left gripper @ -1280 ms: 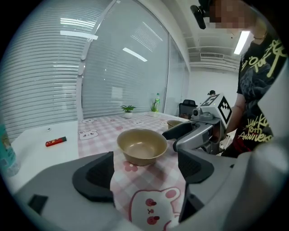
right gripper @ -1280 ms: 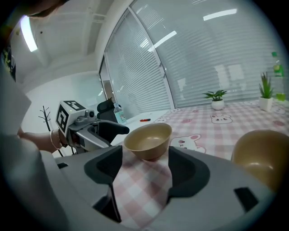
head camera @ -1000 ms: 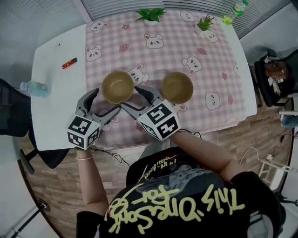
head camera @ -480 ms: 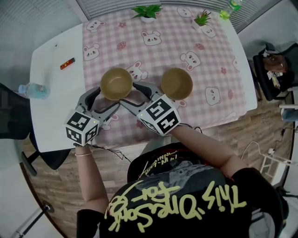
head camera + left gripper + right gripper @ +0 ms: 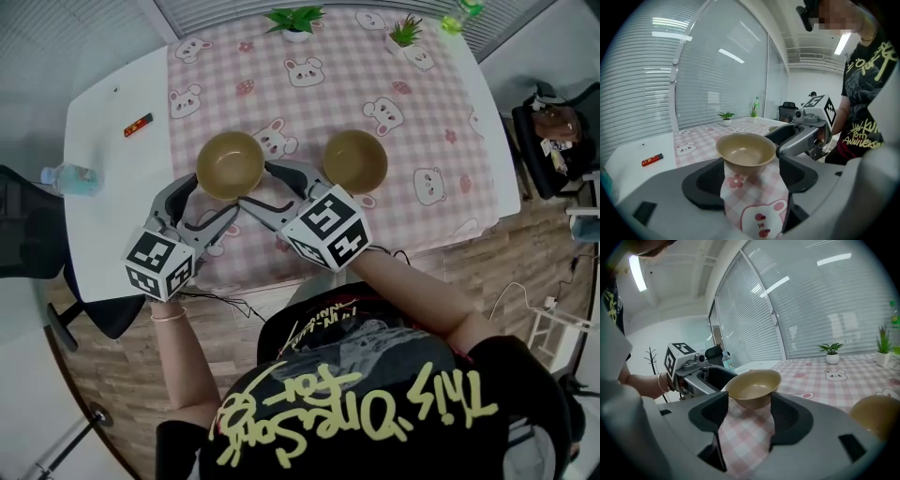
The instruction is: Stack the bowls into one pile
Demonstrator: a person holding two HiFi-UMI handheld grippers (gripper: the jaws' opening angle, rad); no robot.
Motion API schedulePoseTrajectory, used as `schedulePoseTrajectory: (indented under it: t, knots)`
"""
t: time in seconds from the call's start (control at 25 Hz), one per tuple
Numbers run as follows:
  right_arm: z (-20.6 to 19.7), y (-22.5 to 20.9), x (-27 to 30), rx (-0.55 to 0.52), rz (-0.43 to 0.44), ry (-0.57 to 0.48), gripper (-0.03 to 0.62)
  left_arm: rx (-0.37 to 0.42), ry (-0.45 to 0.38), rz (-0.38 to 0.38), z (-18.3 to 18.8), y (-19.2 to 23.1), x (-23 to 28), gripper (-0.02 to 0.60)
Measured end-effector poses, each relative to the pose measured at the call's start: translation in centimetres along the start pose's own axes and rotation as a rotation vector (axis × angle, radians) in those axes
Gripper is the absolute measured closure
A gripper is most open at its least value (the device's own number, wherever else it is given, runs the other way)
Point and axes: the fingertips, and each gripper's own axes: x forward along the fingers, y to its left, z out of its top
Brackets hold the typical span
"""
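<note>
Left gripper (image 5: 206,200): jaws wide and have just been closing a little. Nothing is pinched. The left bowl (image 5: 230,164) stands at the tips, and the pads are off it.
Right gripper (image 5: 260,187): jaws wide too, also just closing slightly. The same bowl is at its tips, with no pad on it.
Left arm: bare forearm with a thin bracelet (image 5: 169,316), reaching forward from the body. The gripper tips slightly down and points up-right in the head view.
Right arm: bare forearm coming in from the right, gripper angled slightly down and pointing up-left. The two grippers meet in a V at the left bowl.
Gripper build: smooth grey plastic bodies and curved black pads. Each has a white cube with black square markers at the rear, left (image 5: 157,263) and right (image 5: 330,226).
Left bowl: round, tan, smooth matte, upright on the cloth (image 5: 412,112) near the desk's front edge.
Right bowl (image 5: 354,160): same shape and colour, upright, apart from the left bowl. The right gripper's outer jaw lies between the two bowls.
Cloth: pink-and-white check printed with rabbits and flowers, draped over the front edge.
Desk (image 5: 103,141): white, smooth, rounded corners, uncovered on the left.
Far edge: two small potted plants (image 5: 296,21).
Left side: clear bottle (image 5: 67,178) at the edge and a small red stick (image 5: 139,126) on the white top.
</note>
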Motion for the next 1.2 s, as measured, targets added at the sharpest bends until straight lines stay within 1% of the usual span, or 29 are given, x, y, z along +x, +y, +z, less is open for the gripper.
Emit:
schedulePoseTrajectory:
  t: [0.2, 0.64, 0.88, 1.2]
  knots:
    - [1.1, 0.7, -1.2, -0.033, 0.003, -0.026, 0.307, 0.025, -0.017, 0.014, 1.2, -0.9, -0.8, 0.216]
    - [3.2, 0.7, -5.3, -0.054, -0.007, -0.088, 0.307, 0.075, -0.058, 0.027, 4.7, -4.0, -1.2, 0.218]
    - [4.1, -0.5, -7.6, -0.044, -0.005, -0.105, 0.307, 0.089, -0.075, 0.028, 6.8, -5.5, -0.2, 0.219]
    - [4.8, -3.2, -11.1, -0.027, -0.012, -0.112, 0.307, 0.106, -0.092, 0.025, 9.5, -7.9, 2.4, 0.219]
